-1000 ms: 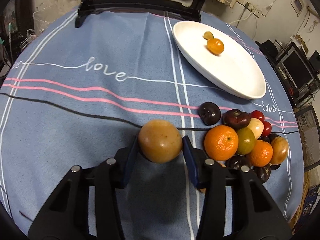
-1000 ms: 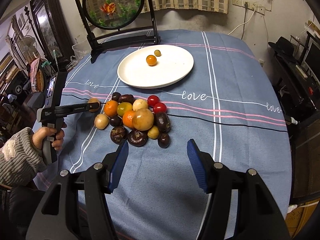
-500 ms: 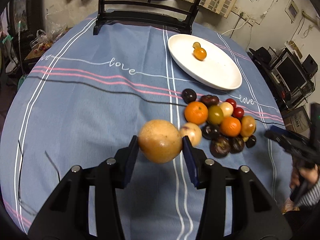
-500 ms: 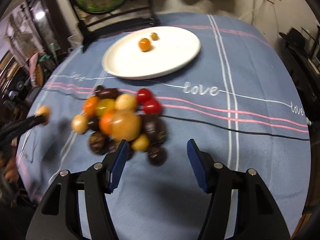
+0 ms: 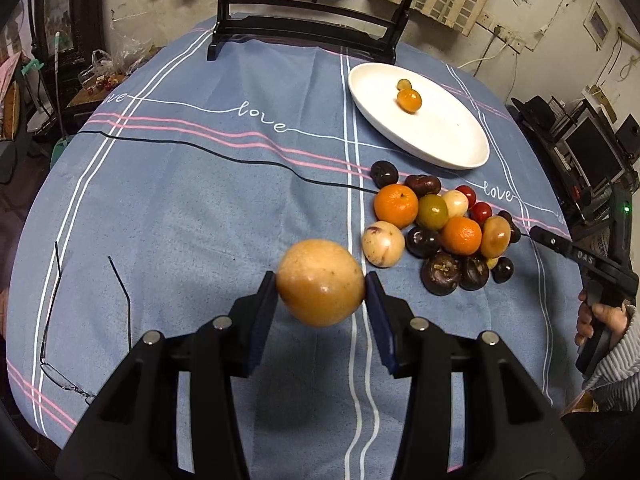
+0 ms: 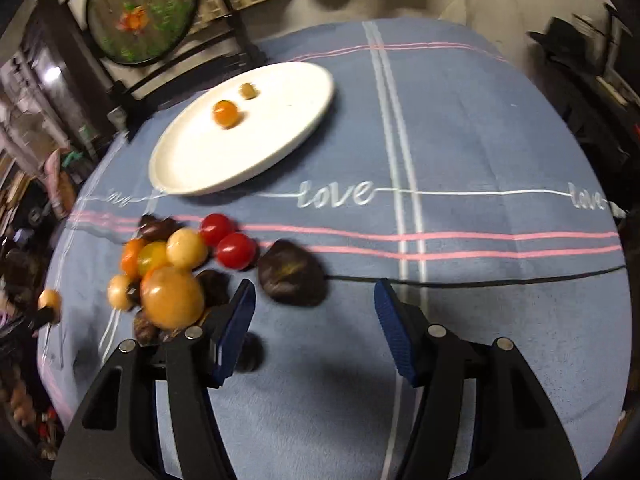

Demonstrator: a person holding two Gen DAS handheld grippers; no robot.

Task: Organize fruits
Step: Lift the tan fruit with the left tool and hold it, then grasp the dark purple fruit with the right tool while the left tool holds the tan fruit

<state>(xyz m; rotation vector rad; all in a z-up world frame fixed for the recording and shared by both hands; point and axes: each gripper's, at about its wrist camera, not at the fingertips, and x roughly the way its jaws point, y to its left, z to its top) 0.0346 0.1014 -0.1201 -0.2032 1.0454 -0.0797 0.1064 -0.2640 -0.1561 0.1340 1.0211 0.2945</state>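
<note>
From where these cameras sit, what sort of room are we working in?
Most likely a lived-in home room, not a lab: a table under a blue striped tablecloth embroidered with "love", a round framed goldfish picture on a black stand, and a desk with a computer monitor against the wall.

Tan round fruit (image 5: 320,282) held aloft, mixed fruit pile (image 5: 440,228) near white plate (image 5: 452,148)

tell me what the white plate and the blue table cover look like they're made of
White plate: probably glazed ceramic, possibly melamine; smooth, even white with a soft sheen along its raised rim. Blue table cover: woven fabric, matte; it shows a faint fuzzy texture, printed or stitched stripes and "love" lettering, and drapes over the table's edge.
</note>
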